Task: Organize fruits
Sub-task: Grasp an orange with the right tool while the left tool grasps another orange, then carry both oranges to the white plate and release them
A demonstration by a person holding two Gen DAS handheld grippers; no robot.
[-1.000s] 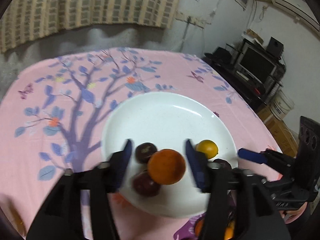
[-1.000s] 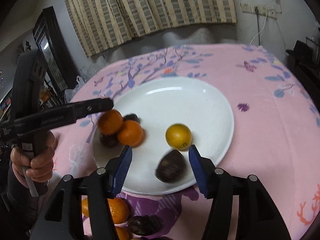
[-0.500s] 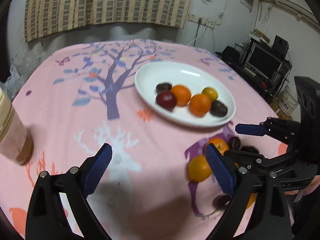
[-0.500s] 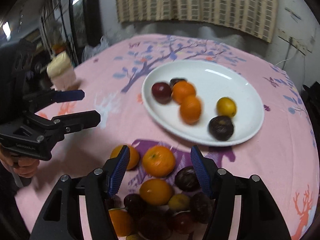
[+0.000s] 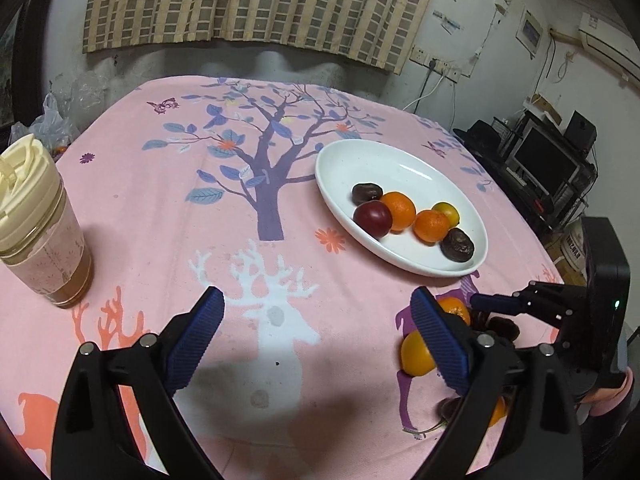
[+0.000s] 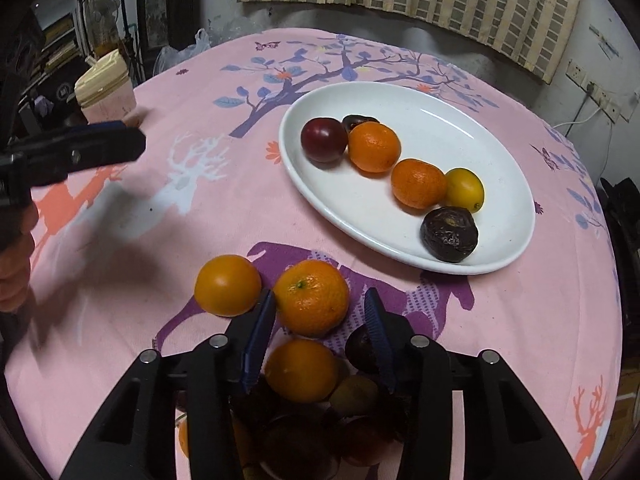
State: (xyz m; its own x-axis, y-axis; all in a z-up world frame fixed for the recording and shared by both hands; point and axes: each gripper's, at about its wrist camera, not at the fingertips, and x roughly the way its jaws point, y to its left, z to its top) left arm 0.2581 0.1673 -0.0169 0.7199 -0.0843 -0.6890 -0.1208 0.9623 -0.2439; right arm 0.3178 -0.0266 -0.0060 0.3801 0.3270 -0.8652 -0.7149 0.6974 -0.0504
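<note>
A white oval plate (image 6: pixel 432 128) (image 5: pixel 352 160) holds a red plum (image 6: pixel 323 139), two oranges (image 6: pixel 374 146) (image 6: pixel 418 183), a yellow citrus (image 6: pixel 466 190) and two dark passion fruits (image 6: pixel 449 234). A pile of loose fruit lies on the cloth near me. My right gripper (image 6: pixel 320 320) is open, its jaws standing either side of a mandarin (image 6: pixel 311 298) in the pile without touching it. An orange (image 6: pixel 227 285) lies left of it. My left gripper (image 5: pixel 316 338) is wide open and empty above the bare cloth, left of the pile (image 5: pixel 418 354).
A lidded cup with a brown drink (image 5: pixel 38 224) (image 6: pixel 106 86) stands at the table's left side. The pink patterned cloth (image 5: pixel 248 184) covers the round table. A TV stand (image 5: pixel 552 160) and wall sockets lie beyond the right edge.
Both grippers pulled back from the plate toward the near edge. The left one opened wide and let its orange onto the plate. The right one dropped over the loose pile and narrowed around a mandarin.
</note>
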